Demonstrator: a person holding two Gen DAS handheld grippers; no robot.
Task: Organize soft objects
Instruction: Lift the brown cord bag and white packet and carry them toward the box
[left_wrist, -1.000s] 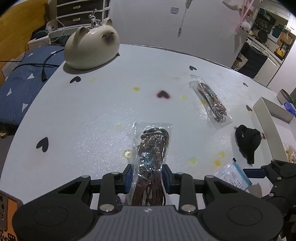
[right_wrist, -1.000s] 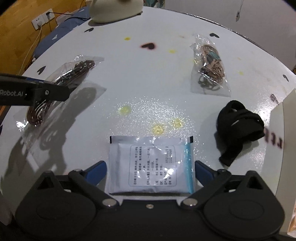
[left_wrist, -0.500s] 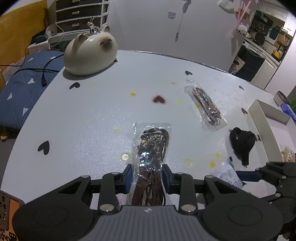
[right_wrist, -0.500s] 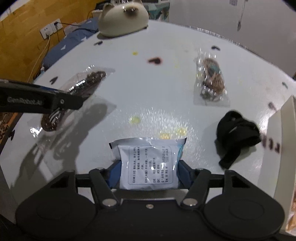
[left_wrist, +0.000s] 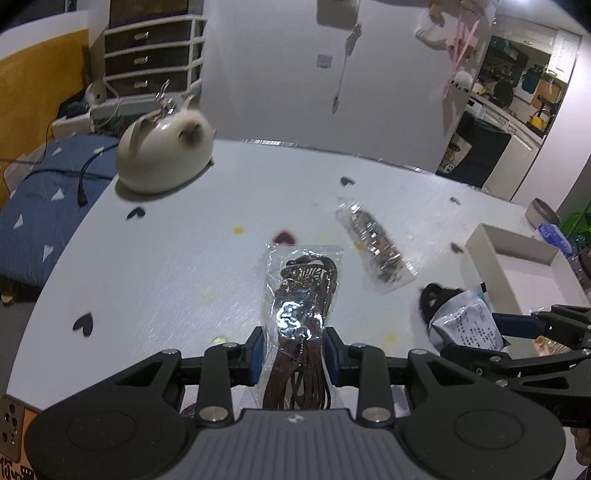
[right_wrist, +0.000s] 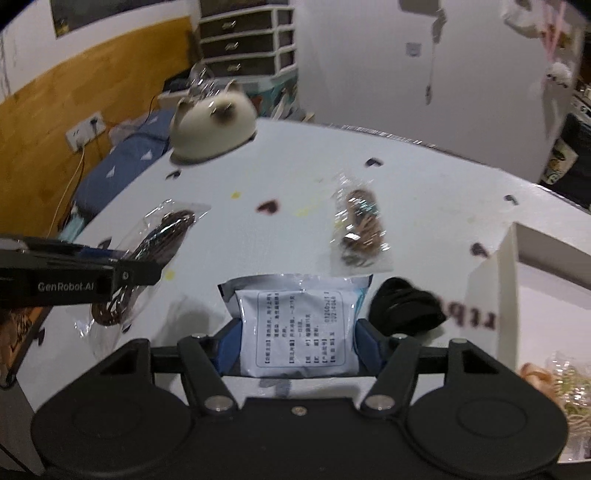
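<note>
My left gripper is shut on a clear bag of brown cords, held off the white table. The same bag of brown cords hangs at the left of the right wrist view. My right gripper is shut on a white printed packet, also lifted; the white printed packet shows at the right of the left wrist view. Another clear bag of hair ties lies on the table, with a black fabric item near it.
A white open box stands at the right table edge, with bagged items in its near corner. A cream cat-shaped plush sits at the far left of the table. Blue bedding lies beyond the left edge.
The right gripper closed on the white packet and lifted it off the table. The left gripper rose with the bag of brown cords. Both views now look farther across the room.
</note>
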